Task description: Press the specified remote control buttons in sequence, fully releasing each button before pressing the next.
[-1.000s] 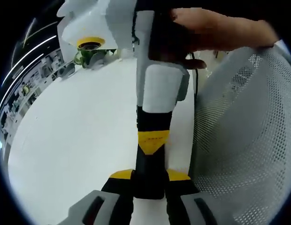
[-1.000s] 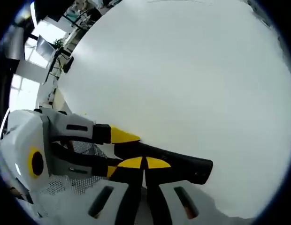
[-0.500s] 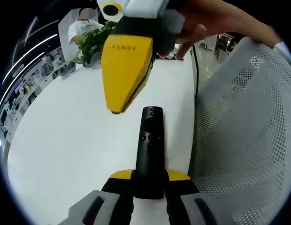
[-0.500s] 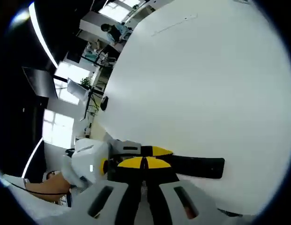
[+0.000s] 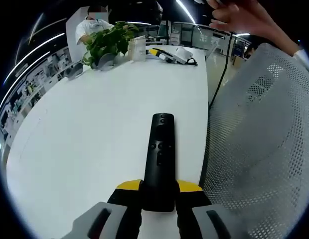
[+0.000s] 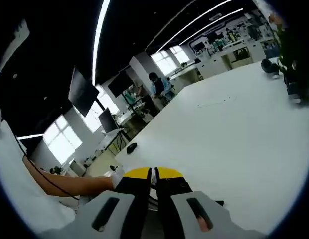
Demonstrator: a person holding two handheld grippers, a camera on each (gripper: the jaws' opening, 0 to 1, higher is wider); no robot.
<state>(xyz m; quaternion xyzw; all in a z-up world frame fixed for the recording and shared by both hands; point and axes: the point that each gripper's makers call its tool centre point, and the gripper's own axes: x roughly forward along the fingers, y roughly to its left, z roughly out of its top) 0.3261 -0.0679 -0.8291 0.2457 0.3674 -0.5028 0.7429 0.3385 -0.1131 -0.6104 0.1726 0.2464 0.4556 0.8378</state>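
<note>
The left hand-held gripper (image 5: 158,191) was clamped on the near end of the remote (image 5: 159,159) over the white bench (image 5: 84,134). The right hand-held gripper (image 6: 153,175), tips together, should descend squarely onto one button, then lift fully clear.

Black remote control lying flat on the white table, held at its near end.

The remote control (image 5: 159,159) is a slim black bar, button side up, with a round button near its far end and a small cluster of buttons mid-body. Its near end sits between the left gripper's (image 5: 159,191) yellow-tipped jaws, close to the table (image 5: 84,134) edge.
</note>
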